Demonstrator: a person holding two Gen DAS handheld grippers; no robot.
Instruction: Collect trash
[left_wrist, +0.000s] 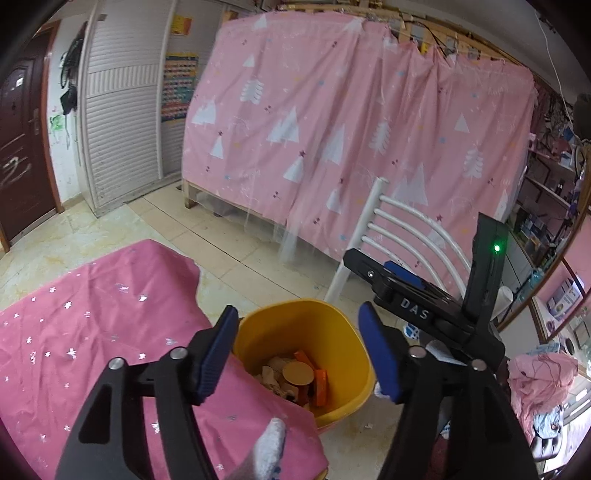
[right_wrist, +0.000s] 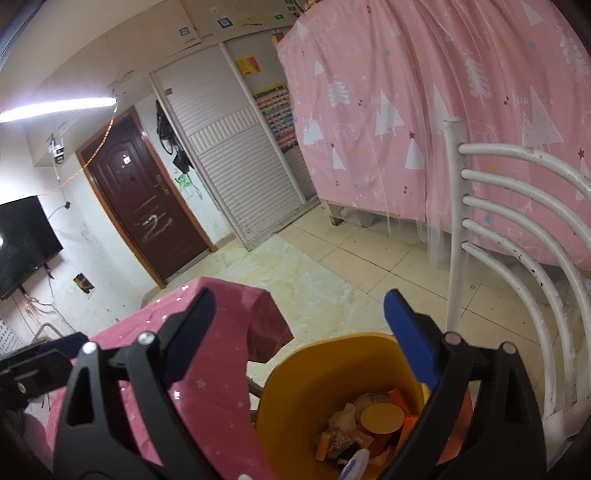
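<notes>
While both of my claws hang over the yellow bin (left_wrist: 306, 373), I judge the collecting nearly finished. My left claw (left_wrist: 299, 354) is spread wide and carries nothing; my right claw (right_wrist: 310, 339) is likewise released and bare. Trash (right_wrist: 364, 424) already lies in the bin's bottom: crumpled paper, orange wrappers, a round yellow lid. On the pink cloth of the worktop (left_wrist: 92, 325), just beside the bin, I see no litter left, though part of it is hidden.

Bright ceiling tube light (right_wrist: 55, 109) glare, fisheye-warped, dark-vignetted edges
</notes>
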